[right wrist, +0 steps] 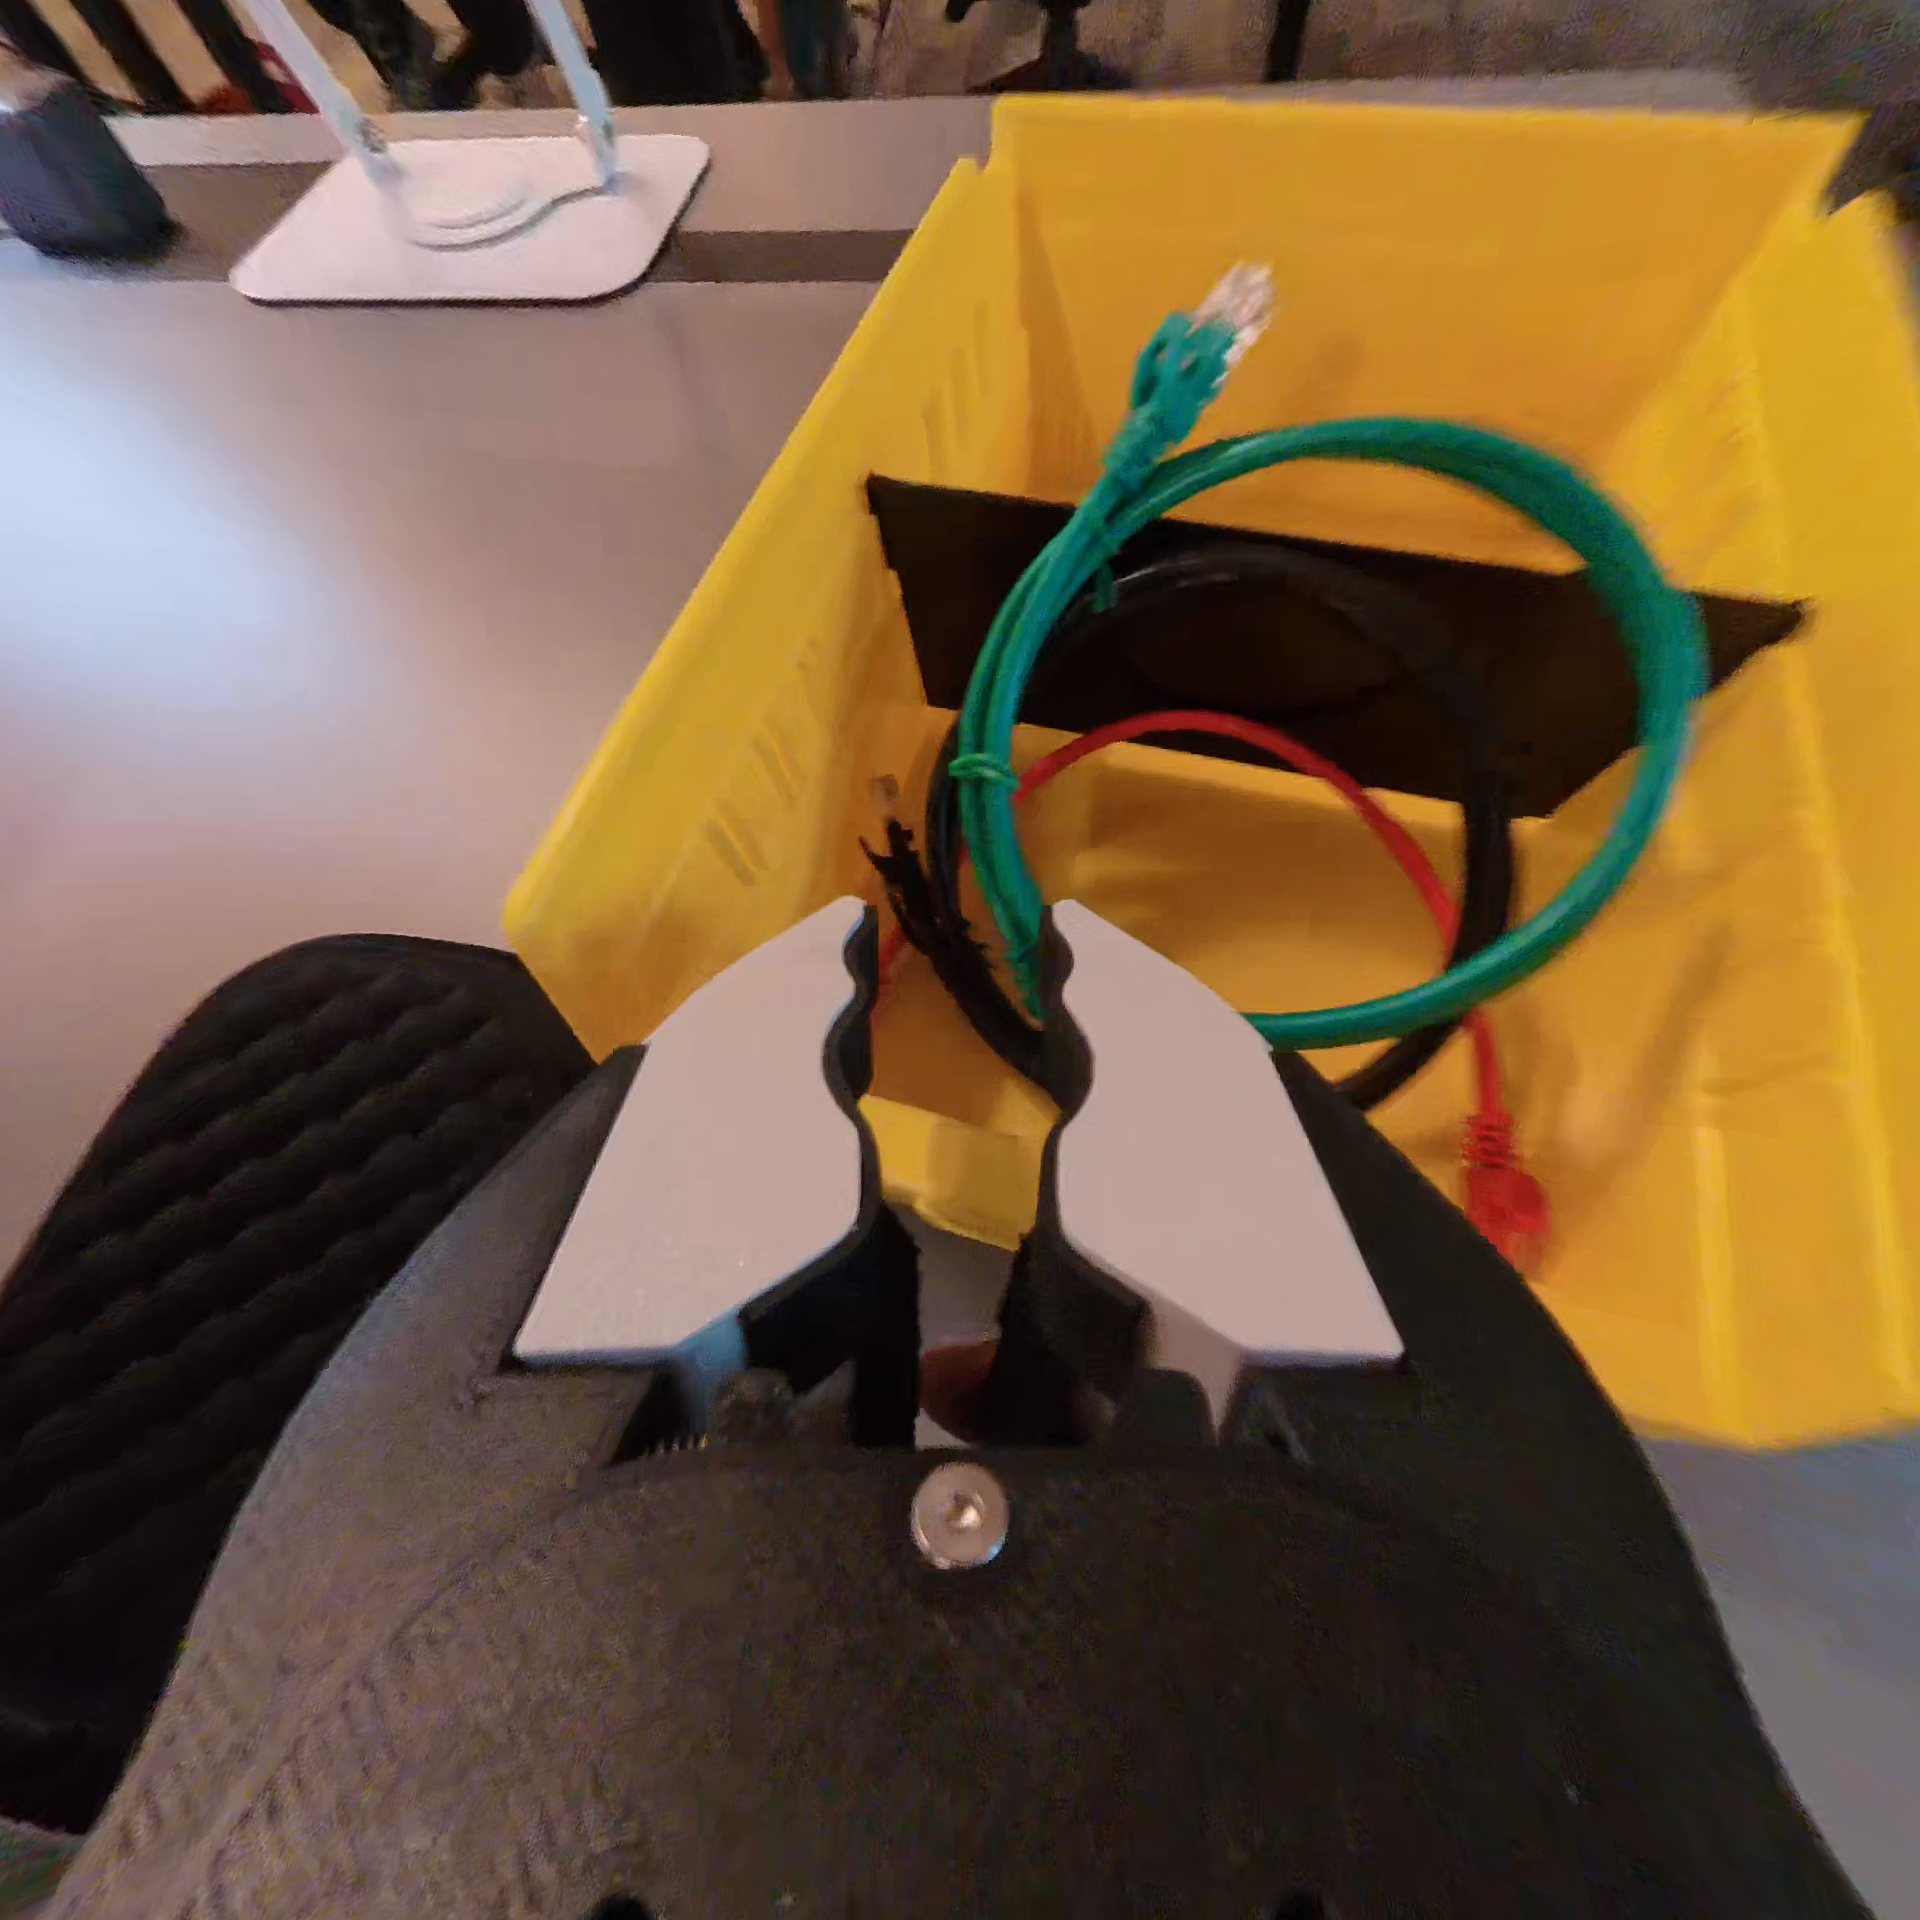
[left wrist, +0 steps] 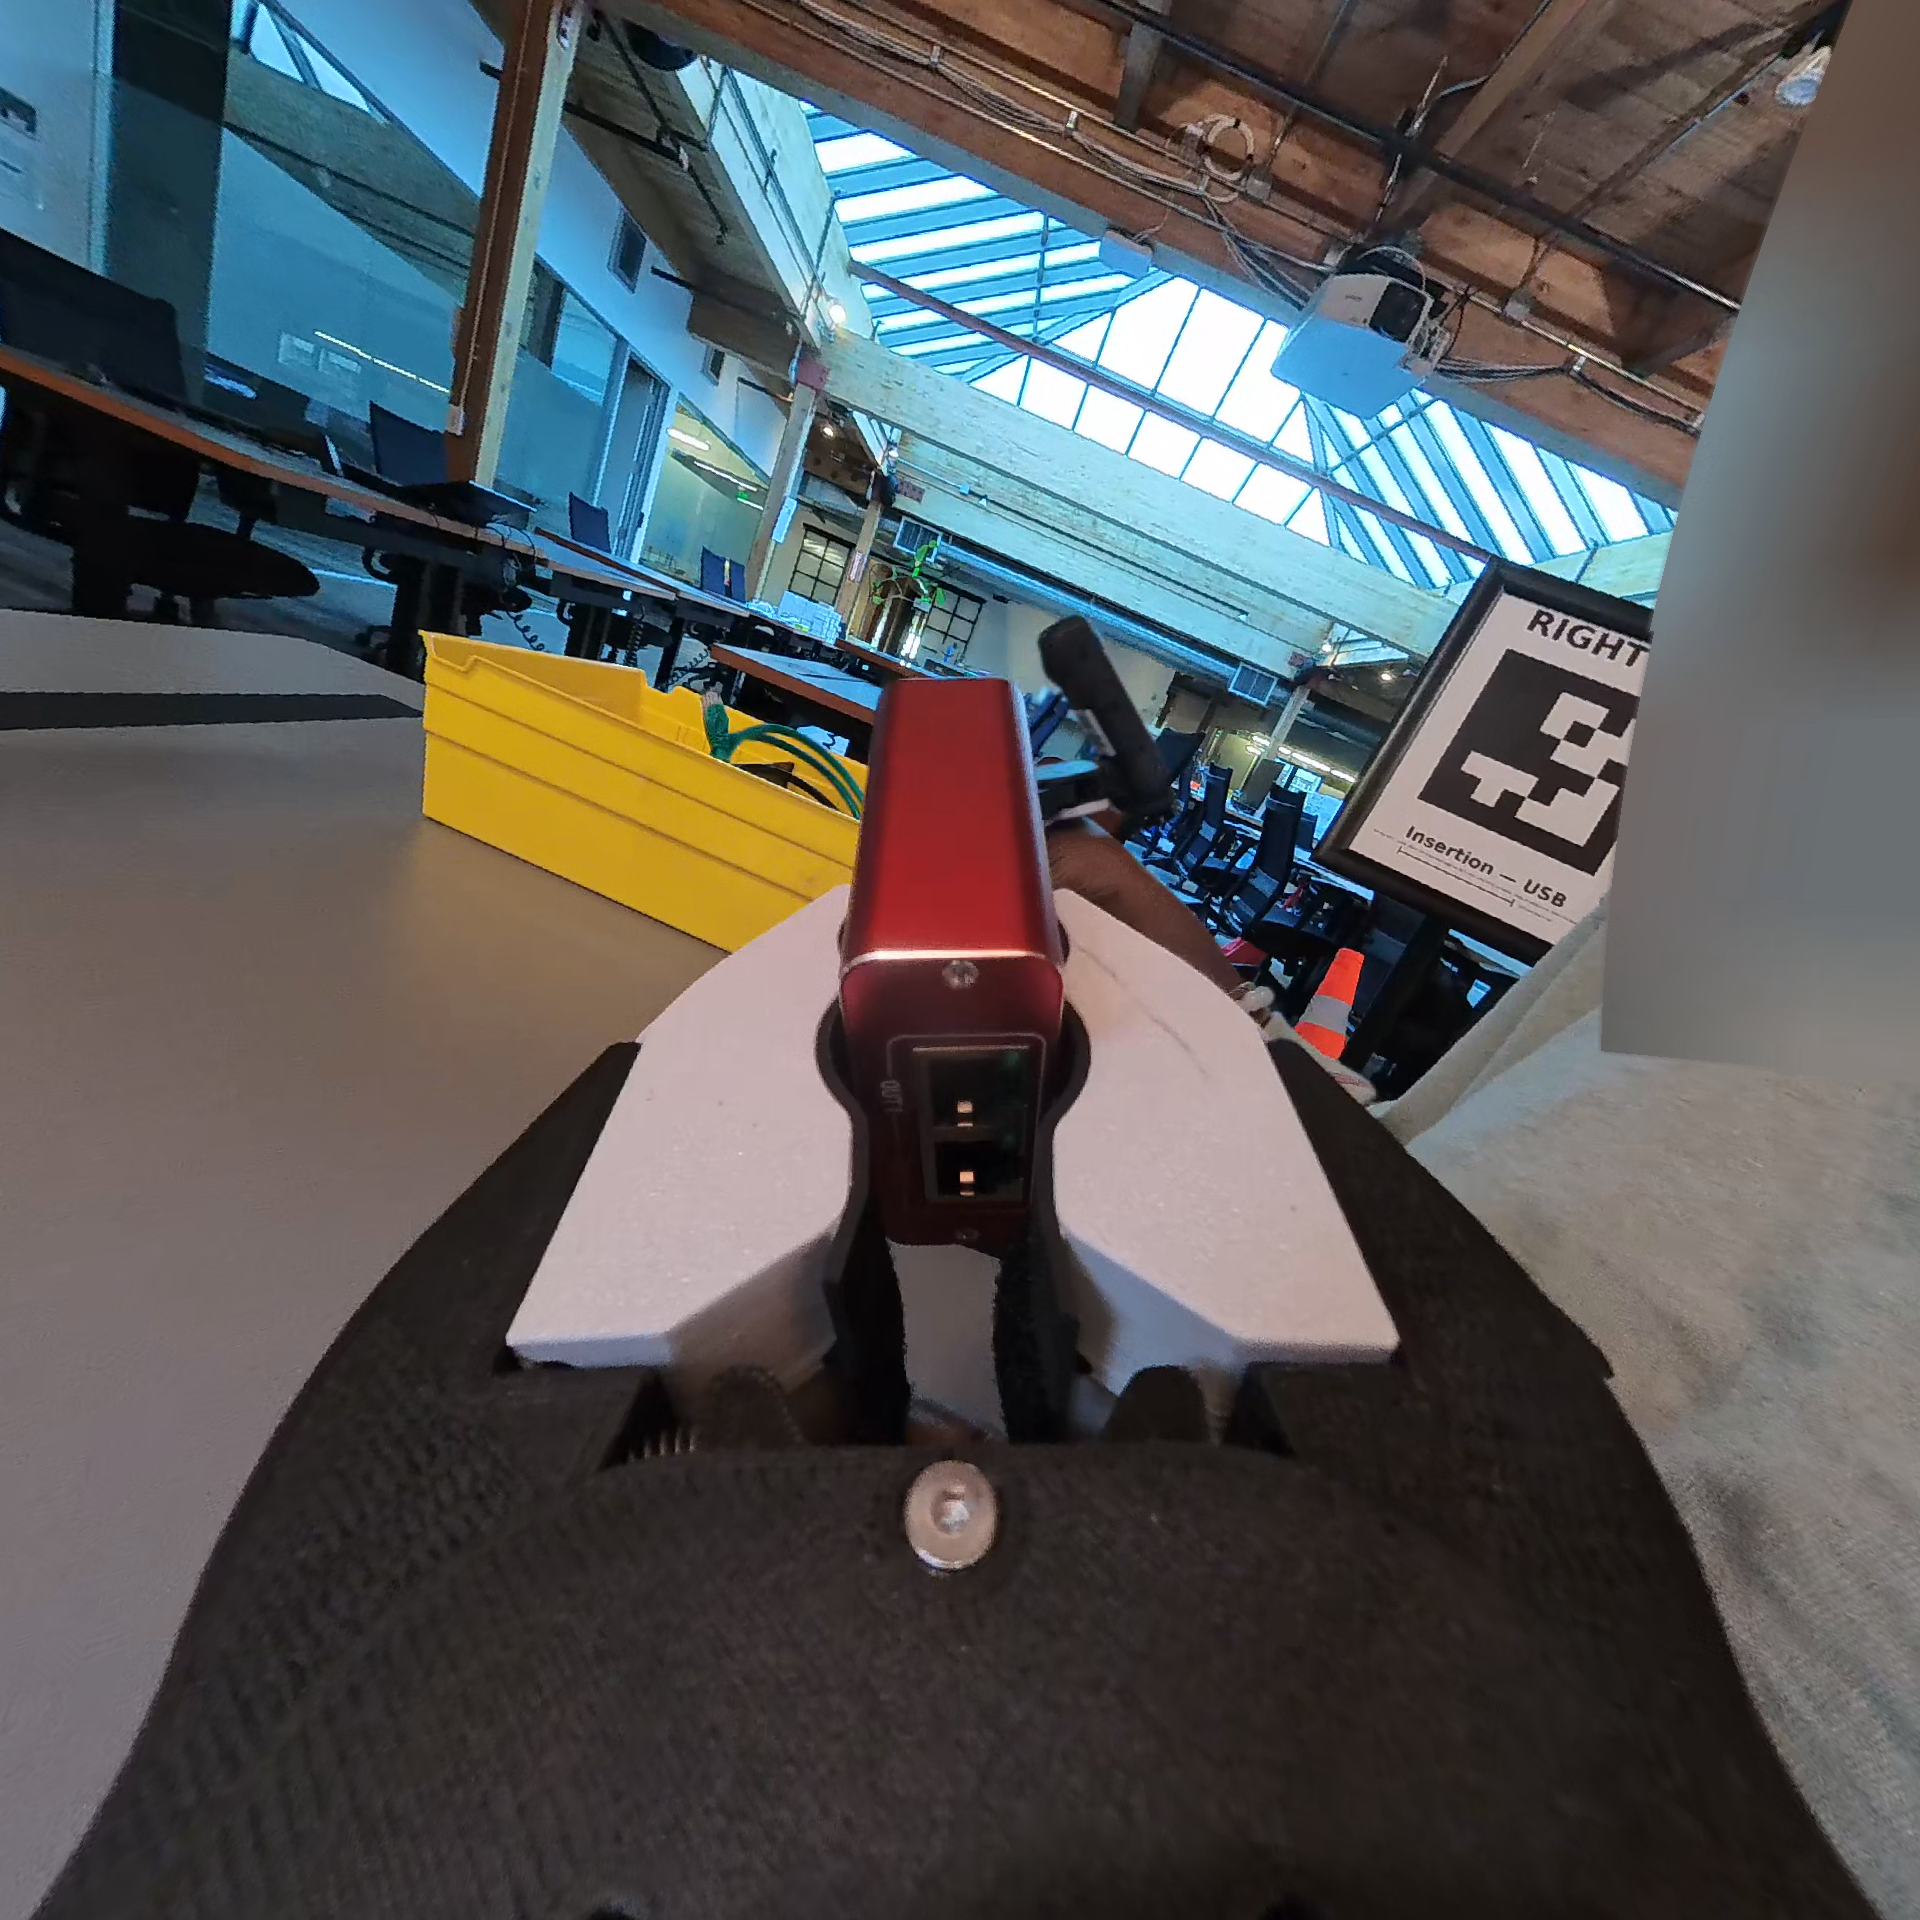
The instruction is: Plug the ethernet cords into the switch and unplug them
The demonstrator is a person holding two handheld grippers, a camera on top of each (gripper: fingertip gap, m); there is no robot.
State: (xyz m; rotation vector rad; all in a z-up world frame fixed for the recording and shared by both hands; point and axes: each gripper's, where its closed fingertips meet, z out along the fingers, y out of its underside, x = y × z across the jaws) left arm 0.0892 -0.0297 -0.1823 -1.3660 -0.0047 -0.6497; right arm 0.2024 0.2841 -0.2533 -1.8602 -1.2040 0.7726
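Meanwhile, the left gripper (left wrist: 951, 1081) has its fingers closed tight on the red switch (left wrist: 951, 935), two empty ports facing the camera, so it should stay level and steady while a cord is fetched. Over at the right, the right gripper (right wrist: 956, 997) sits at the near edge of the yellow bin (right wrist: 1455, 197) with fingers narrowly parted around the green cord (right wrist: 1621, 561) and a black cord (right wrist: 987, 997), though whether it grips either I cannot tell. Picking green alone, close to its plug (right wrist: 1195, 343), seems wise; the red cord (right wrist: 1496, 1184) and black divider (right wrist: 1403, 665) crowd the loop.
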